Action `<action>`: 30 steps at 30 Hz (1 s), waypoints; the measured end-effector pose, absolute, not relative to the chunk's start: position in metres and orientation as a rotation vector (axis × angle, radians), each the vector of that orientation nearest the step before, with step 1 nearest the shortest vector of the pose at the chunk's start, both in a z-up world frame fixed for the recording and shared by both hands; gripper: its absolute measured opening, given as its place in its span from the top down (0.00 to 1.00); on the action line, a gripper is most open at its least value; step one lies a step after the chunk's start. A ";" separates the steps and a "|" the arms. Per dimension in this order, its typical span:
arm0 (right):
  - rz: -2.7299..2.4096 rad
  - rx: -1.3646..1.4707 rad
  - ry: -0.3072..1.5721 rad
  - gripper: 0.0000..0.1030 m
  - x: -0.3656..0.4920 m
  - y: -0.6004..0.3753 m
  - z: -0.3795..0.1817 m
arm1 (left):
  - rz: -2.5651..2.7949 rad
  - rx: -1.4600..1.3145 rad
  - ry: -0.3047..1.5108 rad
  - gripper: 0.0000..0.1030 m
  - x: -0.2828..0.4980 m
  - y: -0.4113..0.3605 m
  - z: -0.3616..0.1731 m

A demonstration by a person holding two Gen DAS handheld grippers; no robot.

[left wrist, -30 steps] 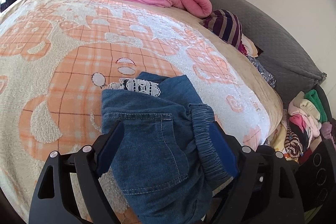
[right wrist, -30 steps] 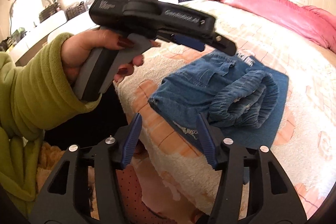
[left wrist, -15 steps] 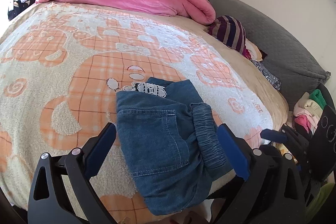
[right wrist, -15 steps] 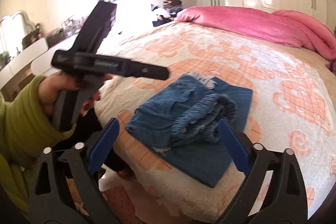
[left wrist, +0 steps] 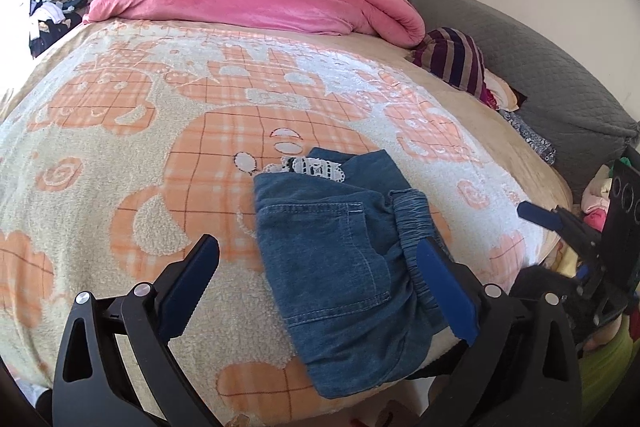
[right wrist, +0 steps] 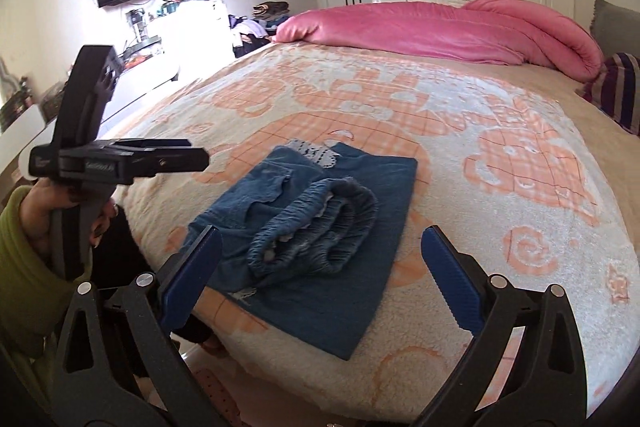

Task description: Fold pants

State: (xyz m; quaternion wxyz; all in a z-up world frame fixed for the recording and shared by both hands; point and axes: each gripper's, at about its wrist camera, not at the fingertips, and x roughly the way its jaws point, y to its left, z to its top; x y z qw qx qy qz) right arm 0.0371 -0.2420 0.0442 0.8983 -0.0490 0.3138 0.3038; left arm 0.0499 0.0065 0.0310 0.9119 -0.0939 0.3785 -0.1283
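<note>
- One pair of blue denim pants (left wrist: pixel 344 251), folded into a compact rectangle with an elasticated gathered waistband and a strip of white lace trim at the far end, lies on the near edge of the bed (left wrist: pixel 120 131), on the cream fleece blanket with the orange checked pattern (left wrist: pixel 224 155).
- The left tongs (left wrist: pixel 320 279) hang above the near part of the bundle; their jaws have just been opening and stand spread wide, with the denim beneath them but no pad pressing on it.
- The right tongs (right wrist: pixel 320 275) have likewise just been opening; they are spread wide, clear of the cloth, with the rolled waistband ahead of them.
- In the right wrist view a hand in a green sleeve (right wrist: pixel 52 207) holds the handle of the left tool, up and to the left of the pants.
- The denim looks soft and limp yet fairly thick, light enough to lift, not fragile and not slippery on fleece; stacked layers may slide apart if pulled by one ply.
- The fold appears finished or nearly so. For any further move, I would pinch through all the layers at a folded edge or at the bunched waistband, which offers a thick, firm ridge.
</note>
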 end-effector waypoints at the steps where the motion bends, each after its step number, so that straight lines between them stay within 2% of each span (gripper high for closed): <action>1: 0.618 -0.101 0.653 0.09 0.040 -0.243 0.044 | -0.257 -0.187 0.780 0.04 0.050 0.007 0.030; 11: 0.564 -0.079 0.719 0.09 0.064 -0.249 0.030 | -0.248 -0.173 0.809 0.04 0.052 0.006 0.017; 22: 0.545 -0.021 0.869 0.09 0.109 -0.239 -0.010 | -0.250 -0.192 0.883 0.04 0.071 -0.002 -0.016; 24: 0.571 0.018 0.921 0.15 0.119 -0.238 -0.022 | -0.247 -0.197 0.898 0.04 0.077 -0.003 -0.024; 26: 0.602 0.054 0.966 0.26 0.126 -0.237 -0.031 | -0.249 -0.216 0.913 0.04 0.083 -0.003 -0.033; 30: 0.655 0.100 0.998 0.27 0.135 -0.237 -0.040 | -0.276 -0.243 0.926 0.05 0.092 -0.006 -0.045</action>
